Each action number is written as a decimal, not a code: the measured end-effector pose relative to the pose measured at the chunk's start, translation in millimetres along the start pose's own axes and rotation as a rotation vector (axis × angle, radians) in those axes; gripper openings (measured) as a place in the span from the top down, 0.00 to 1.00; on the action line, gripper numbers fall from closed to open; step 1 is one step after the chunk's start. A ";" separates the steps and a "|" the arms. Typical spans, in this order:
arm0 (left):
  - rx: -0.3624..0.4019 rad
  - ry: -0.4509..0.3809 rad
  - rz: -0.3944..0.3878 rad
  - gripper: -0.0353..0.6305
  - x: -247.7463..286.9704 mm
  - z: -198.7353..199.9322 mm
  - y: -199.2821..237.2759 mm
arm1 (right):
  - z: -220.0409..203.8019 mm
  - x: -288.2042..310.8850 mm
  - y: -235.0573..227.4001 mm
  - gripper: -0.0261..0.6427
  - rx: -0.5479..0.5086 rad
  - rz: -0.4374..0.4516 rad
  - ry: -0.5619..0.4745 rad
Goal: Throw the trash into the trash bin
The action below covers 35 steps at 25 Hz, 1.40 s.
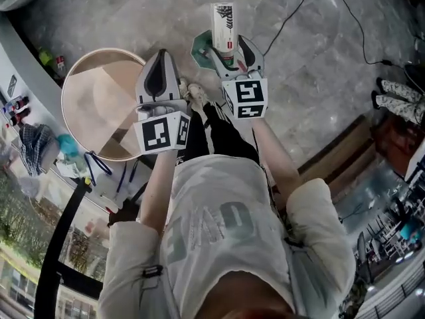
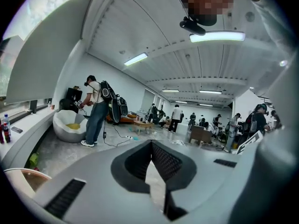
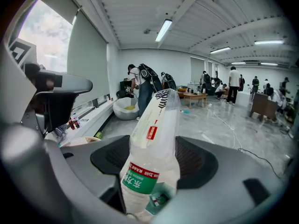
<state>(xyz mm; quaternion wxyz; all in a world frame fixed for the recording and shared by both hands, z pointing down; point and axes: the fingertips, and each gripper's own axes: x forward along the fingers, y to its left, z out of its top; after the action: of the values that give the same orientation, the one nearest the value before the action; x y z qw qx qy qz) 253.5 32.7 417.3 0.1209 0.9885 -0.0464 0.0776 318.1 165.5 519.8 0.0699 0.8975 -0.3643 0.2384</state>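
The right gripper (image 1: 229, 47) is gripping the trash, its jaws pressing from both sides on a clear plastic bottle (image 3: 142, 181) with a green label. A white carton (image 1: 223, 20) is standing up alongside the bottle in the same hold. Both pieces are pointing away from the person, probably so they drop freely once the jaws let go. Something teal is also showing low between the jaws, though what it is cannot be told.

The trash bin (image 1: 80, 78), round and tan, is sitting on the grey floor (image 1: 133, 12) with its mouth open upward. The bottle and carton are hanging to the right of the bin, well apart from its rim and not over its opening.

The left gripper (image 1: 160, 68) is hovering just beside the bin's right edge, its jaws pressed together with nothing between them. It seems to be staying out of the way, since one gripper is carrying the whole load.

Judging from this, the carry is under way and the drop is not yet done. The load needs to travel leftward over the bin's mouth before release.
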 end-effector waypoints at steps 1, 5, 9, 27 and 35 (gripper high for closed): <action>0.003 0.006 -0.007 0.93 3.6 -1.5 0.0 | -3.9 2.4 -2.3 0.50 0.010 -0.008 0.006; 0.025 0.016 -0.029 0.93 16.9 -5.0 -0.4 | -29.5 15.0 -18.9 0.50 0.043 -0.043 0.045; 0.046 0.053 -0.045 0.93 24.3 -30.5 7.3 | -83.7 38.6 -31.9 0.50 0.068 -0.062 0.098; 0.072 0.238 -0.067 0.93 35.1 -173.4 45.9 | -366.3 107.1 -29.5 0.50 0.003 -0.082 0.659; 0.057 0.202 -0.050 0.93 27.9 -152.0 42.1 | -339.8 113.0 -28.6 0.49 -0.049 -0.070 0.642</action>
<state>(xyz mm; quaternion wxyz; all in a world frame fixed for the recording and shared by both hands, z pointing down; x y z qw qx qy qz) 254.6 27.4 577.4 0.0989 0.9796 -0.0071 0.1749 279.8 217.8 873.1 0.2111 0.7865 -0.2985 0.4978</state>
